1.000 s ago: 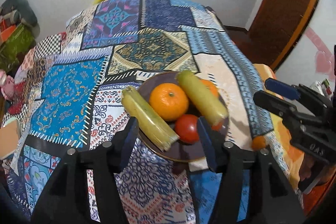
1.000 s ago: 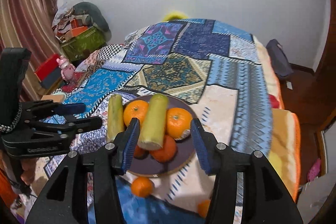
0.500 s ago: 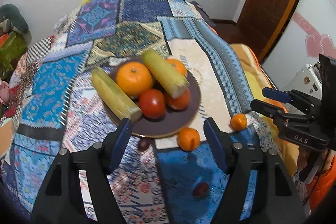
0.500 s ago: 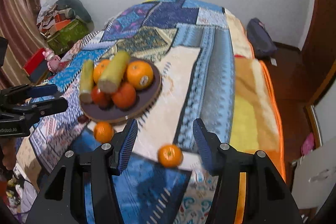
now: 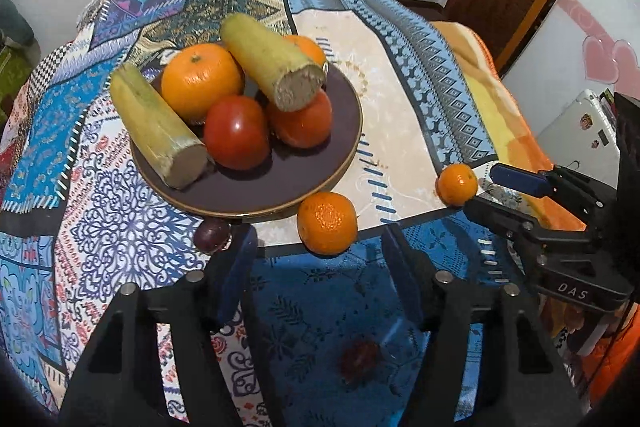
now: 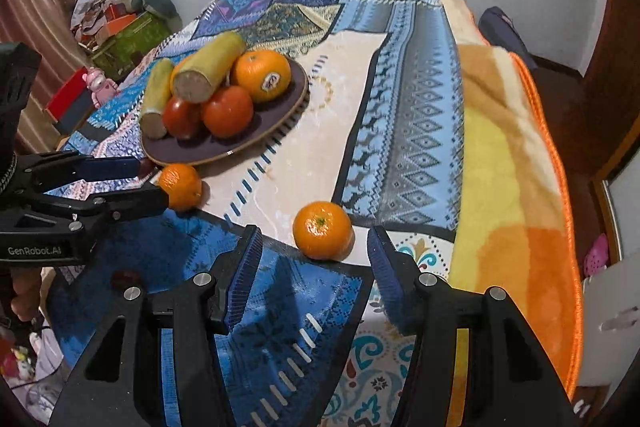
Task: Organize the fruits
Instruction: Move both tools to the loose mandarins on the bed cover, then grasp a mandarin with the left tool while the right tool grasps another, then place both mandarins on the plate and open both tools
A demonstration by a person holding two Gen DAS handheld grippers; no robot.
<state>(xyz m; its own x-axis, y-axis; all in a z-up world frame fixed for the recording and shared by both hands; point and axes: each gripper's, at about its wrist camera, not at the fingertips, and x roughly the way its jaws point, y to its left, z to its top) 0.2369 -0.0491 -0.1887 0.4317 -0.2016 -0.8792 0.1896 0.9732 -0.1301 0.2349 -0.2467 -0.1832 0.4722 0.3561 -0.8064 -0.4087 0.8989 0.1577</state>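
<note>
- Nearest the left gripper (image 5: pixel 316 267), jaws spread and empty, sat an orange (image 5: pixel 327 222) just off the plate (image 5: pixel 280 187)
- Between the gaping right gripper (image 6: pixel 314 255) fingers lay a mandarin (image 6: pixel 322 230)
- Beyond, the plate held oranges, tomatoes and cane

Two oranges (image 5: pixel 327 223) (image 5: pixel 457 183) lie beside the fruit-piled plate (image 5: pixel 280 183).

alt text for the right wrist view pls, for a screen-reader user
The open right claw faces a loose orange lying on a patterned blanket. Beyond it to the left, a dark plate holds oranges, tomatoes and two yellow-green stalks; the left claw sits beside a second loose orange.
</note>
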